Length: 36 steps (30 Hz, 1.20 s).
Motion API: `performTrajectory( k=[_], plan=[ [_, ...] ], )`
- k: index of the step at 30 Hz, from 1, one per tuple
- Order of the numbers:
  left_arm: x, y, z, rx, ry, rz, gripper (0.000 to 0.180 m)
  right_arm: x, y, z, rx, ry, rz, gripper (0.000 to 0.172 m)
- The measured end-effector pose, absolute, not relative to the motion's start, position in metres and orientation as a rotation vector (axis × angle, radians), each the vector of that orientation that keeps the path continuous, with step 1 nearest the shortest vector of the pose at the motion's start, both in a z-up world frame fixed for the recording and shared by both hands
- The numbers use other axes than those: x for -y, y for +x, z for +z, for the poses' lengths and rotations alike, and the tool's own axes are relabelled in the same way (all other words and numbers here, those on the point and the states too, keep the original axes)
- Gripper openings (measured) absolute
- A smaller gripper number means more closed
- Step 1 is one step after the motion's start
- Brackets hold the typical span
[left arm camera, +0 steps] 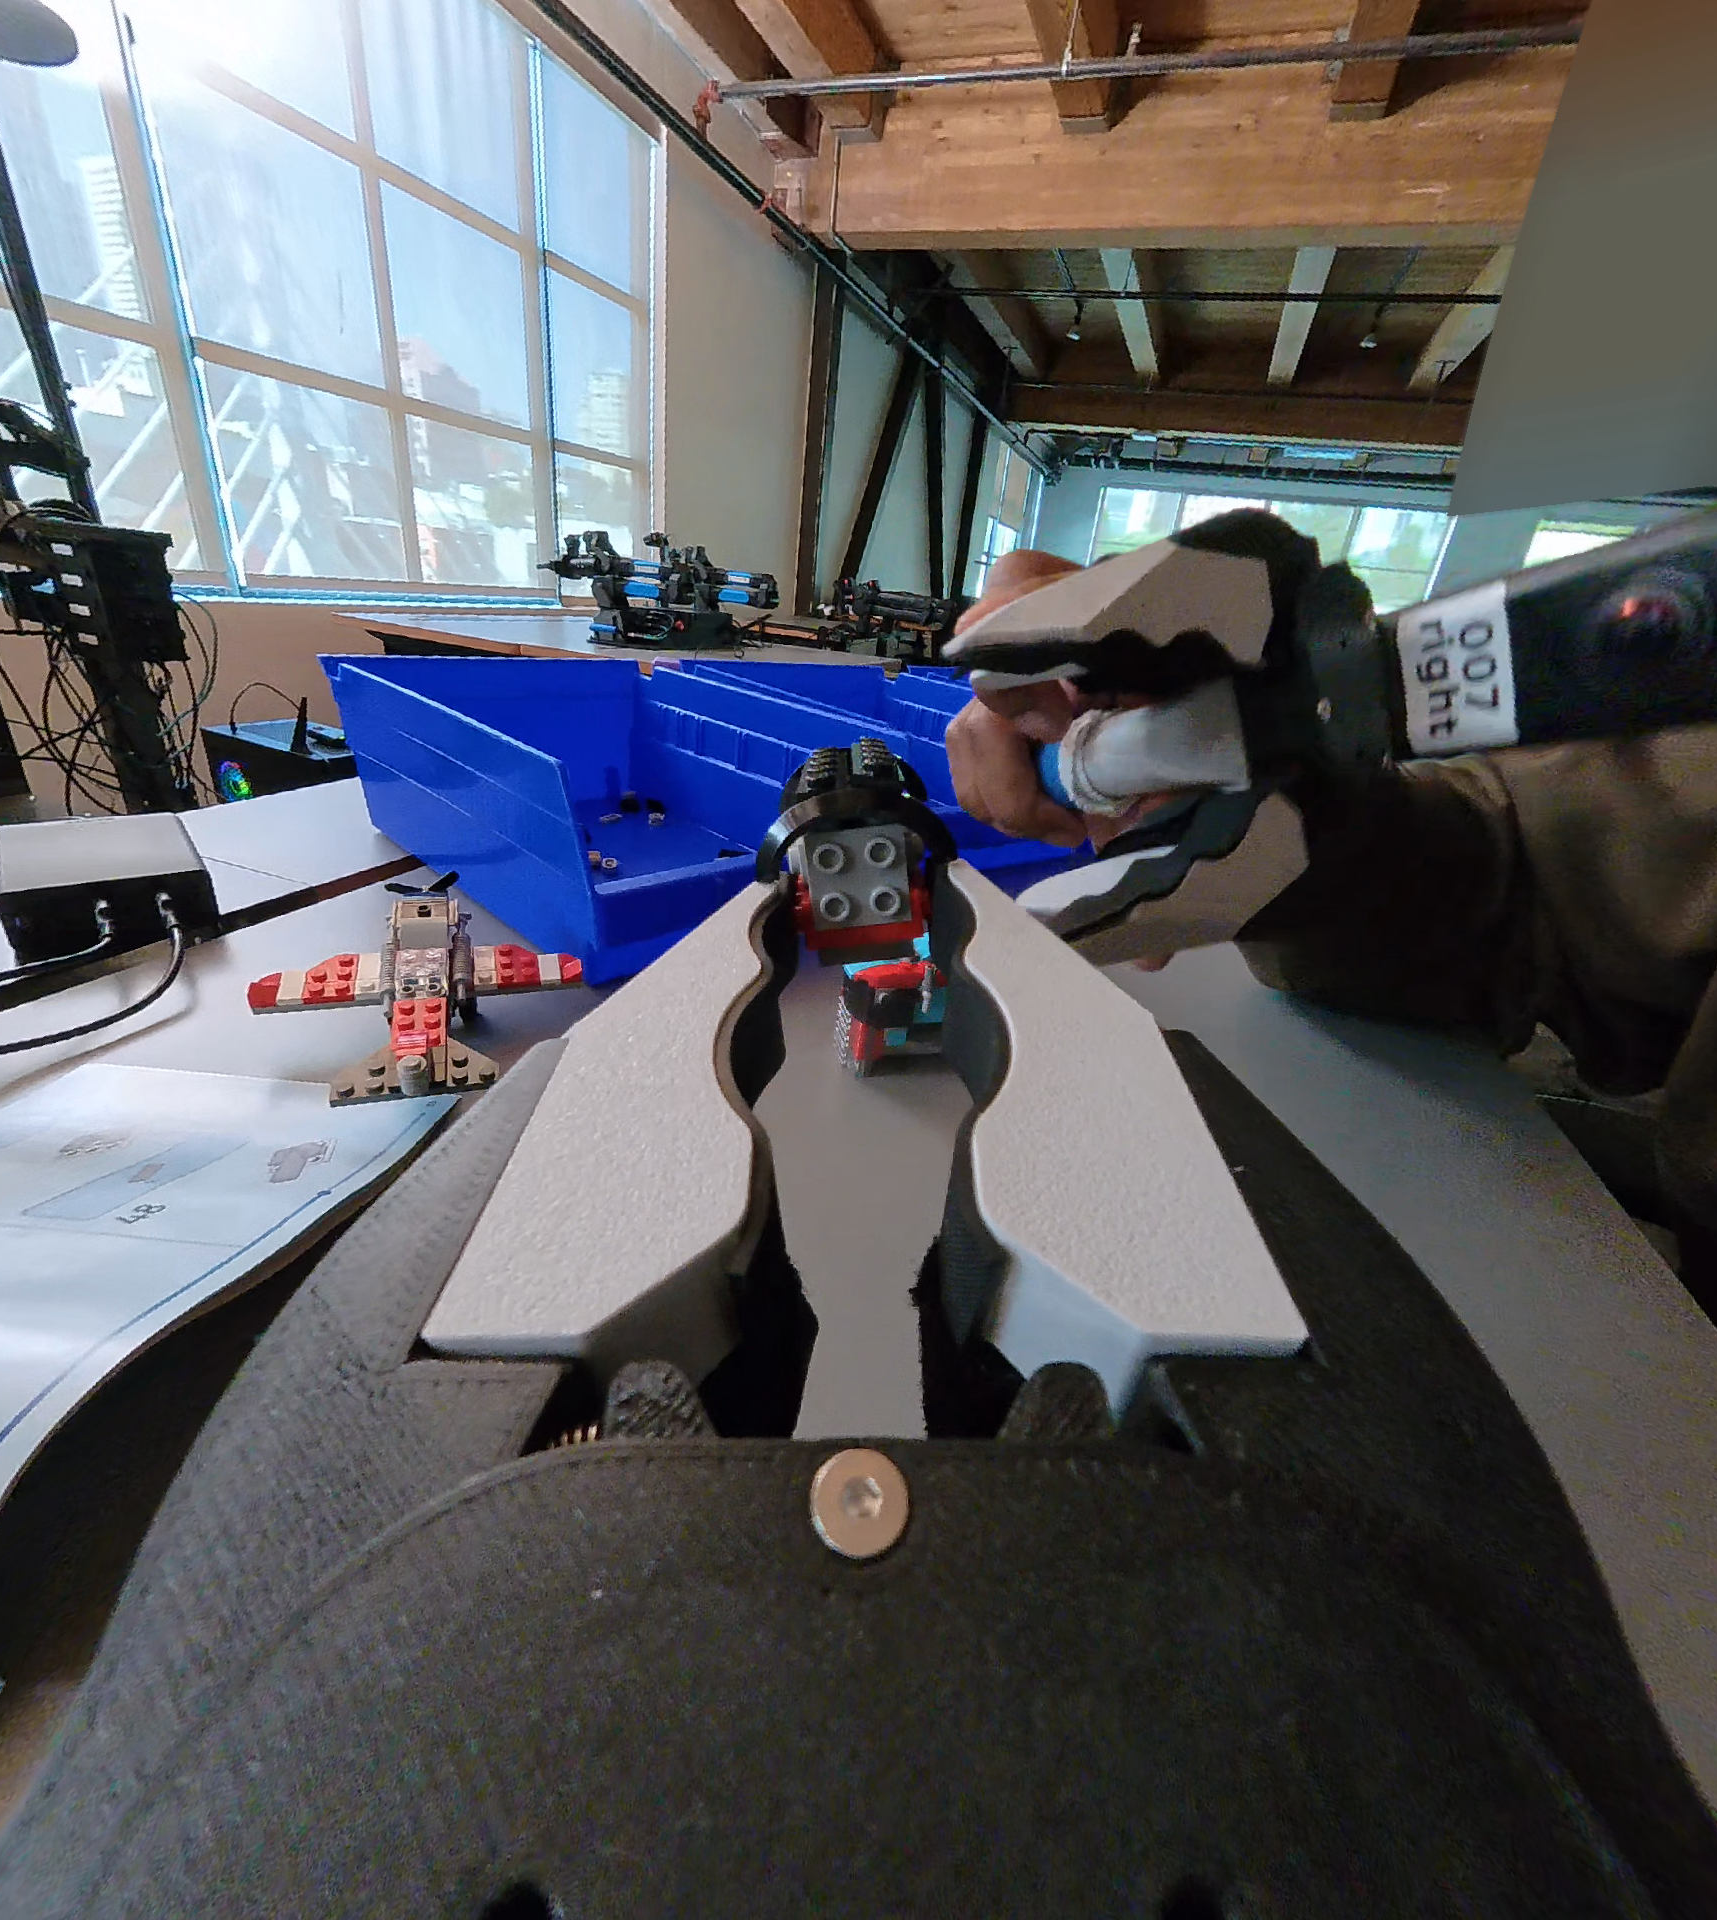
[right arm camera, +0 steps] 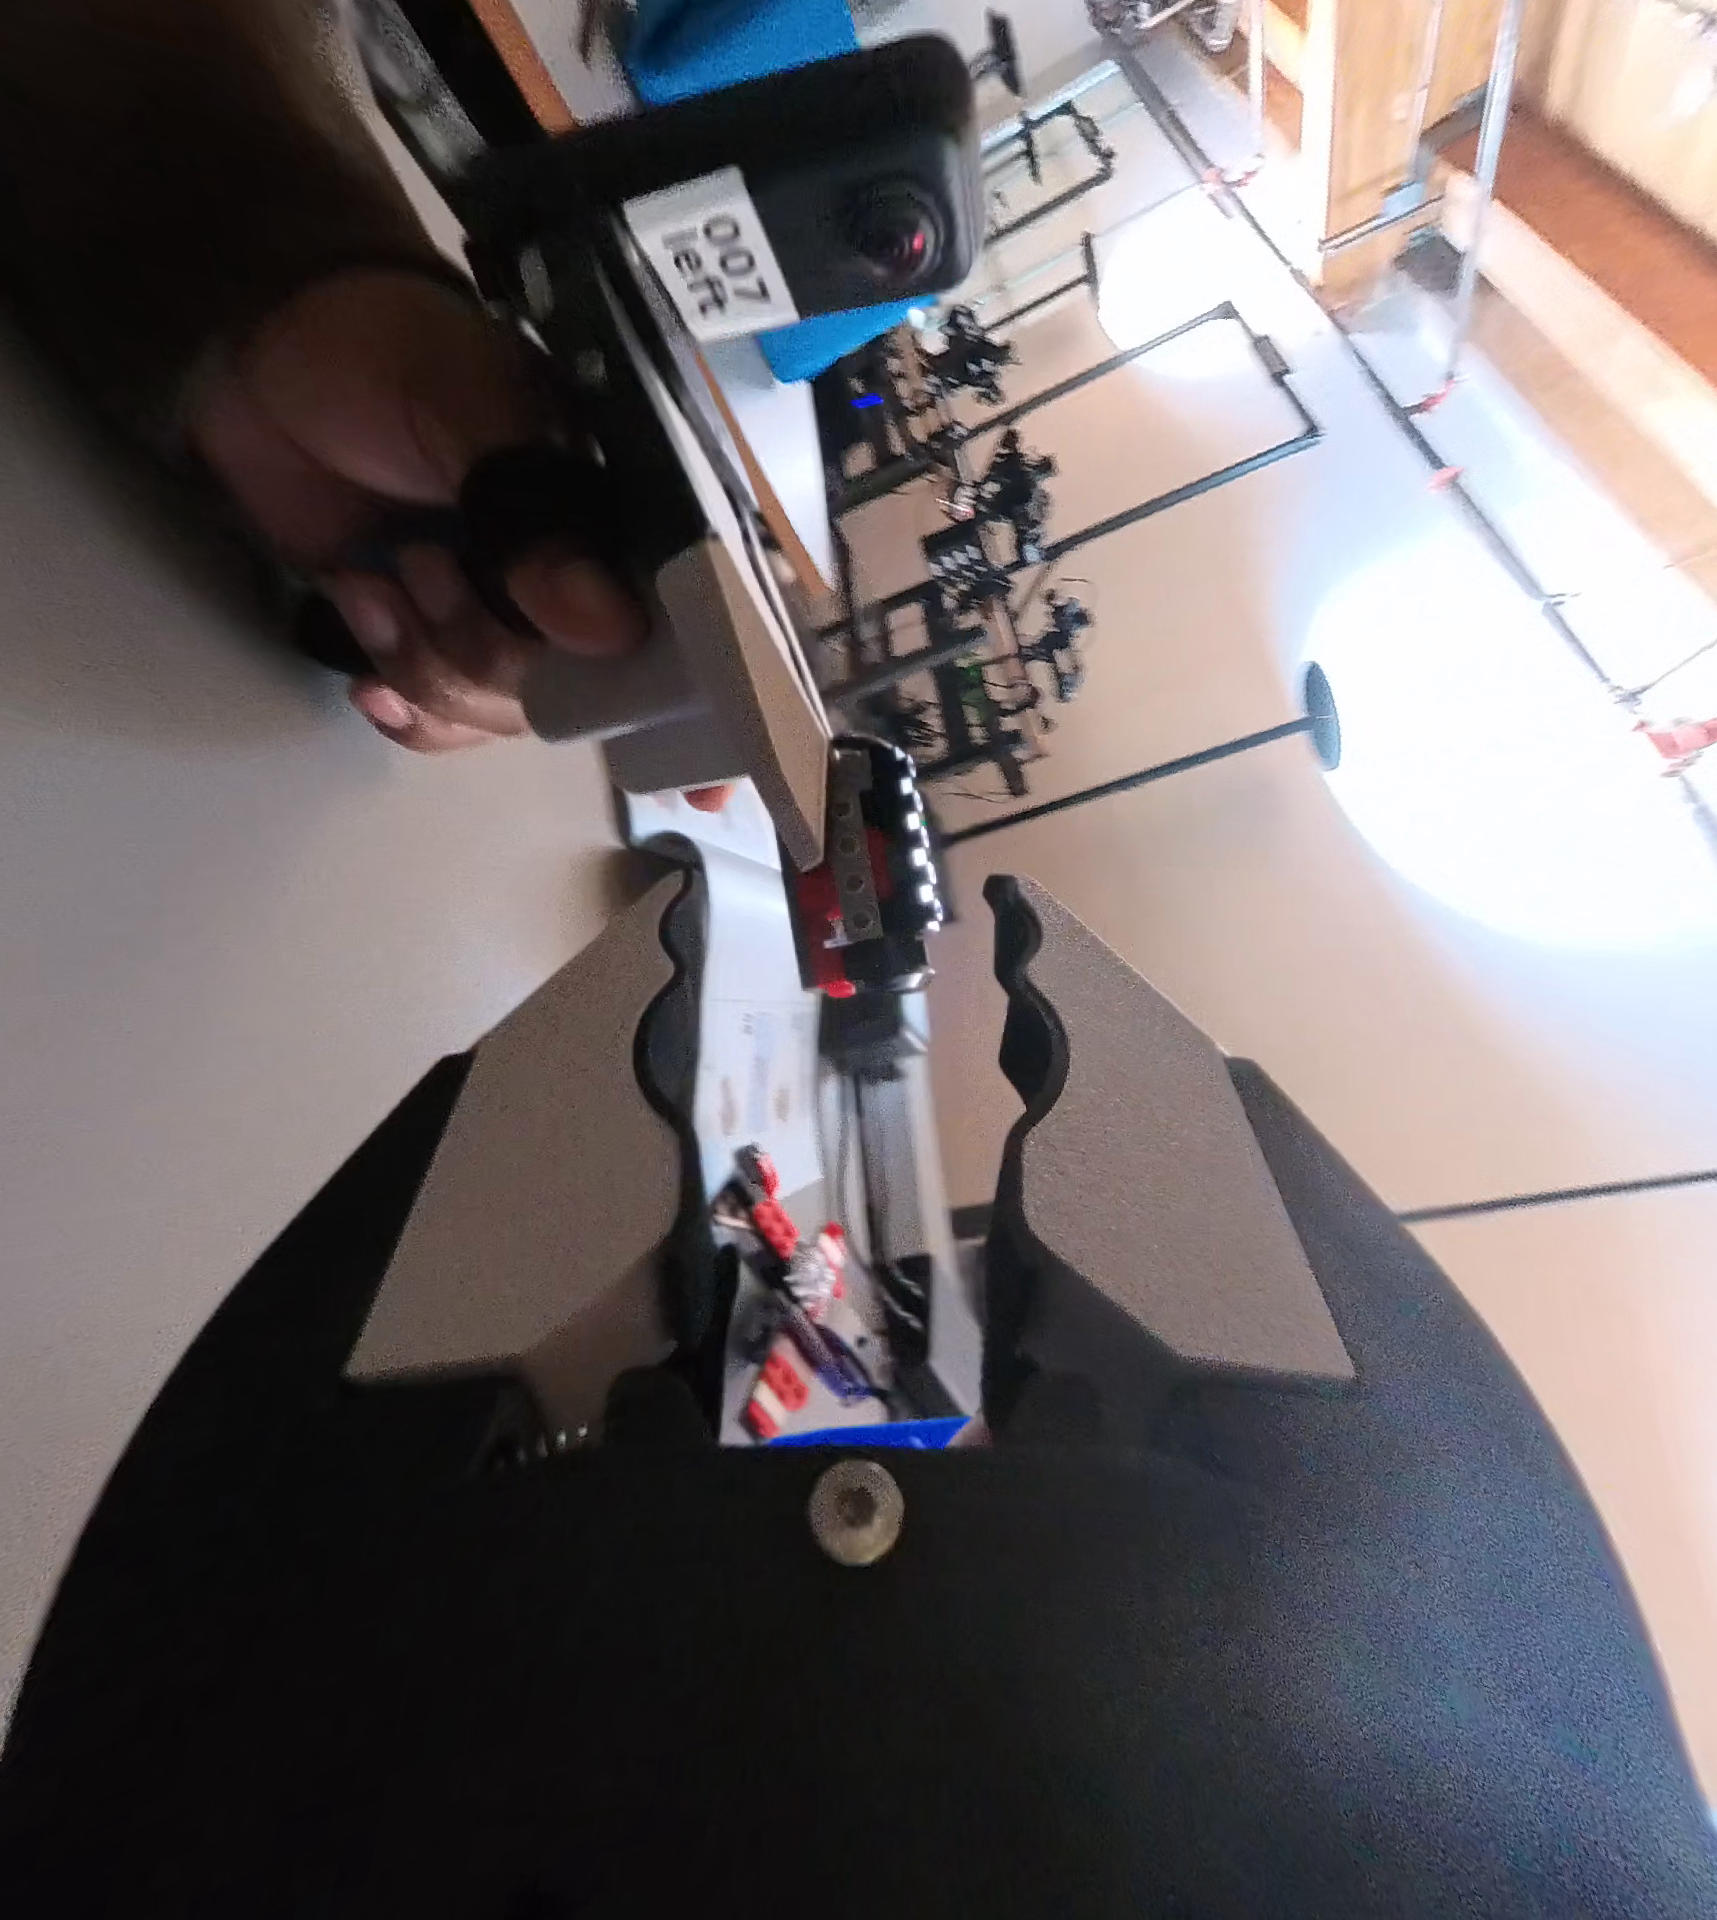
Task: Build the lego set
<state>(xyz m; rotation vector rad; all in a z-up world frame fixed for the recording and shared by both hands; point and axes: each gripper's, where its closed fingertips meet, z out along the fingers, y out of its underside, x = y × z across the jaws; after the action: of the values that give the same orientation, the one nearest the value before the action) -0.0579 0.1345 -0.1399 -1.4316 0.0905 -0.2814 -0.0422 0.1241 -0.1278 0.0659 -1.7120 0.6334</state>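
On my far left a black box [left arm camera: 101, 883] with cables sits beside an instruction sheet [left arm camera: 106, 1226]; a red-and-white brick plane [left arm camera: 418, 987] stands finished-looking on the grey table [left arm camera: 1353, 1143]. At centre, my left gripper [left arm camera: 859, 894] clamps a red, grey and black brick assembly [left arm camera: 854, 862], with a small red-and-teal brick piece [left arm camera: 895, 1013] below and blue bins [left arm camera: 521, 790] behind. My right gripper [right arm camera: 838, 904] gapes wide, gripping nothing.

Lettered white label [left arm camera: 1460, 681]; paper sheet [left arm camera: 106, 1195], print seemingly blurred.
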Motion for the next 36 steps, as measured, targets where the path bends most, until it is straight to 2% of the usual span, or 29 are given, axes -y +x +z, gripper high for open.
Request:
performTrajectory(
  k=[6,16,36],
  plan=[
    [-0.136,-0.053,-0.141,-0.116,-1.445,-0.256,0.025,-0.123,-0.052,-0.133,1.585,0.118,0.459,0.058],
    [-0.138,-0.048,-0.144,-0.161,-1.472,-0.189,0.026,-0.118,-0.053,-0.137,1.601,0.109,0.446,0.054],
    [-0.139,-0.042,-0.149,-0.217,-1.506,-0.120,0.025,-0.113,-0.049,-0.141,1.608,0.130,0.449,0.035]
  ],
)
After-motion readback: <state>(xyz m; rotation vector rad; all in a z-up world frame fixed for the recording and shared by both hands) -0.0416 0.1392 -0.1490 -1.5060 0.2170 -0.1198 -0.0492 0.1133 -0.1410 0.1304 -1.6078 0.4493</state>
